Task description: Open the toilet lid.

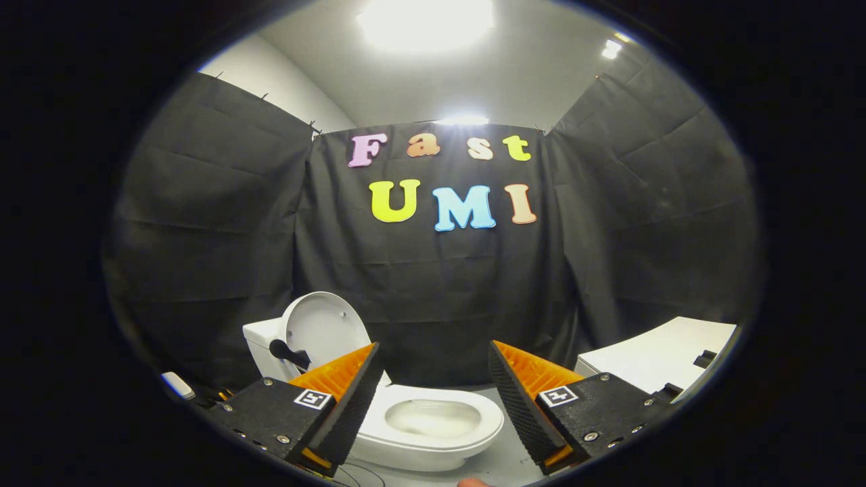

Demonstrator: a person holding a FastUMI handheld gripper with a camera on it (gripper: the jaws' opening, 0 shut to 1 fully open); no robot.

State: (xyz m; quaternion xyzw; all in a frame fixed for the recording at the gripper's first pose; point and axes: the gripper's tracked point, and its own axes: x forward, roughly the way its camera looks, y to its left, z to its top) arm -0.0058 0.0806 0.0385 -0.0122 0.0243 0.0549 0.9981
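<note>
A white toilet stands on the floor beyond my fingers, a little to the left. Its lid [323,329] is raised upright and leans back against the white tank [260,348]. A black handle piece [287,353] sticks out from the lid's lower part. The seat and bowl [433,419] lie uncovered between and just beyond my fingertips. My gripper [433,355] is open, its two orange-and-black fingers [345,389] spread wide with nothing between them, held back from the toilet and touching nothing.
A white cabinet or counter top [666,355] stands to the right of the right finger. Black cloth walls close the booth behind and on both sides. A small white object [177,385] lies low at the far left.
</note>
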